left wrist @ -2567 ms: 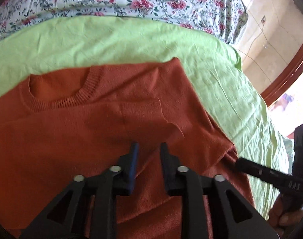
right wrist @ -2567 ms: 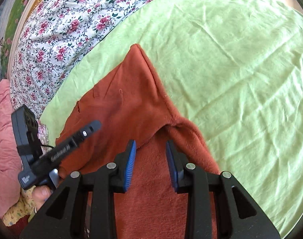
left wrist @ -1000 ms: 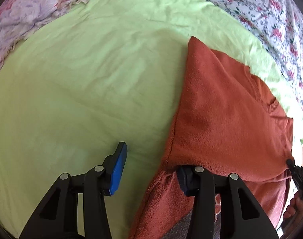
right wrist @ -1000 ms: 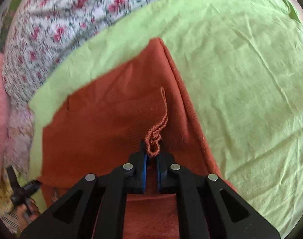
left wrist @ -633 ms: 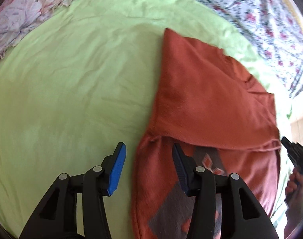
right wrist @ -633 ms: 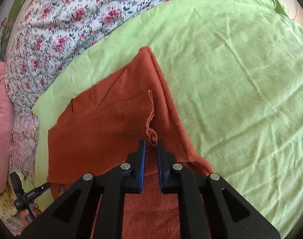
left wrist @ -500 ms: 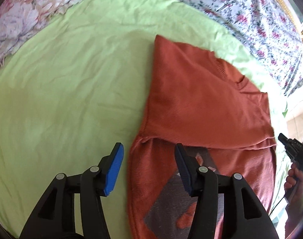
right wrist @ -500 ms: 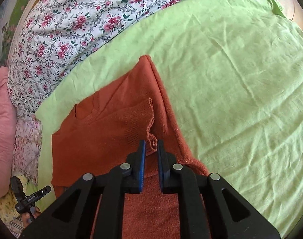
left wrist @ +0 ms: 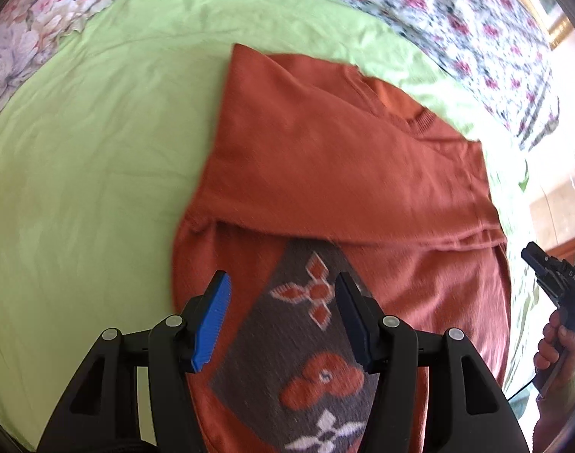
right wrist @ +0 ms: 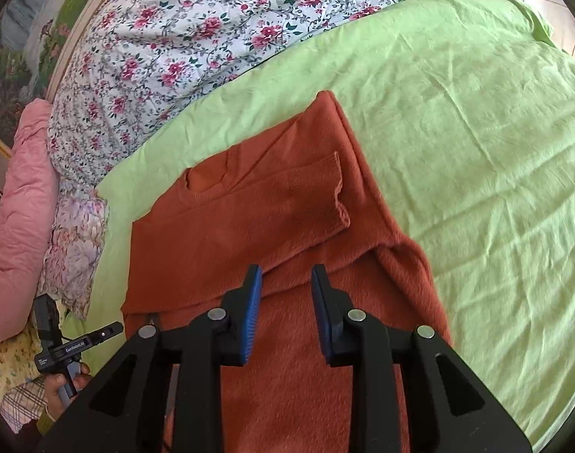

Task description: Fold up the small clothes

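Observation:
A rust-orange knit sweater lies on the light green sheet, its sleeves folded in across the body. A grey panel with orange and white flower shapes shows on its lower part. My left gripper hovers above that panel, jaws opening, nothing between them. In the right wrist view the same sweater has a ribbed sleeve cuff lying flat on it. My right gripper is above the sweater just short of the cuff, jaws opening and empty.
A floral quilt lies beyond the sheet, with a pink pillow and a pale flowered cushion at the left. A hand holding the other gripper shows at each view's edge. The sheet's far edge meets a tiled floor.
My right gripper let go of the sleeve cuff, which now lies flat, and drew back upward. My left gripper opened wider and pulled back over the sweater's patterned lower part.

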Available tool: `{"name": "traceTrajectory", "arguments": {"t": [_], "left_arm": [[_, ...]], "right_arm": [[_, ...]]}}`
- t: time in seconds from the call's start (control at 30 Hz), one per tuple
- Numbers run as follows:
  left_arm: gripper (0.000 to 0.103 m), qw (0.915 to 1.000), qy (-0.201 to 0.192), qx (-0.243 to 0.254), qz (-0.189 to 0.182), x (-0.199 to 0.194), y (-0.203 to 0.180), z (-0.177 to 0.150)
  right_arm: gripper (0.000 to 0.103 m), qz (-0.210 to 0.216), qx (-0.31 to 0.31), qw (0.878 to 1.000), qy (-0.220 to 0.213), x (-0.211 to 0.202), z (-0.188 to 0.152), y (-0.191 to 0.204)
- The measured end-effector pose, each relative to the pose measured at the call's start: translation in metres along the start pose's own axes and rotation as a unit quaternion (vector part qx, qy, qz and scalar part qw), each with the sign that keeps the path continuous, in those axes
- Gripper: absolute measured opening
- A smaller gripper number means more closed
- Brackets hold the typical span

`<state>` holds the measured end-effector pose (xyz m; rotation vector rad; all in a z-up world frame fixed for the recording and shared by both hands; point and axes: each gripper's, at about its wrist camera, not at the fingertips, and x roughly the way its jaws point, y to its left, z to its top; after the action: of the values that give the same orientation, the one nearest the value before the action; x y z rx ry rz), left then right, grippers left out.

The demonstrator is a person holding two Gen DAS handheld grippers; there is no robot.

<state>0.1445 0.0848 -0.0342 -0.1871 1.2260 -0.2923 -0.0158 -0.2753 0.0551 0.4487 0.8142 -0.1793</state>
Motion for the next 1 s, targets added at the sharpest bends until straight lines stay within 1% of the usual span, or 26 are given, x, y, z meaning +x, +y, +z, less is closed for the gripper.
{"name": "traceTrajectory", "arguments": {"t": [0.17,0.33,0.4,0.57,0.7,0.77,0.83,0.9,0.97,1.0], "left_arm": [[0.06,0.9997,0.014,0.019,-0.004,-0.006,-0.011,-0.023],[0.061,0.9991,0.027,0.033,-0.005,-0.015,-0.013,-0.045],[0.063,0.9989,0.031,0.034,-0.006,-0.019,-0.012,-0.054],[0.063,0.9983,0.048,0.029,-0.016,-0.028,-0.004,-0.08],[0.063,0.9974,0.06,0.033,-0.024,-0.041,-0.003,-0.105],[0.063,0.9965,0.071,0.026,-0.036,-0.048,-0.002,-0.12],[0.066,0.9952,0.085,0.021,-0.045,-0.05,-0.001,-0.13],[0.066,0.9926,0.11,0.003,-0.052,-0.048,0.0,-0.14],[0.066,0.9884,0.13,-0.021,-0.075,-0.045,0.0,-0.146],[0.066,0.9871,0.136,-0.028,-0.08,-0.043,-0.001,-0.146]], "right_arm": [[0.029,0.003,0.0,1.0,0.004,-0.014,-0.026,0.002],[0.034,0.006,-0.002,1.0,0.011,-0.026,-0.053,0.003],[0.035,0.006,-0.002,1.0,0.013,-0.029,-0.063,0.004],[0.037,0.004,-0.009,1.0,0.019,-0.043,-0.086,0.005],[0.039,-0.002,-0.008,1.0,0.014,-0.061,-0.107,0.002],[0.04,-0.004,-0.005,1.0,0.017,-0.068,-0.117,-0.001],[0.04,-0.008,-0.007,1.0,0.02,-0.075,-0.126,-0.003],[0.04,-0.012,-0.011,1.0,0.023,-0.081,-0.134,-0.003],[0.041,-0.018,-0.011,1.0,0.024,-0.087,-0.142,-0.005],[0.042,-0.019,-0.01,1.0,0.023,-0.09,-0.146,-0.006]]}}
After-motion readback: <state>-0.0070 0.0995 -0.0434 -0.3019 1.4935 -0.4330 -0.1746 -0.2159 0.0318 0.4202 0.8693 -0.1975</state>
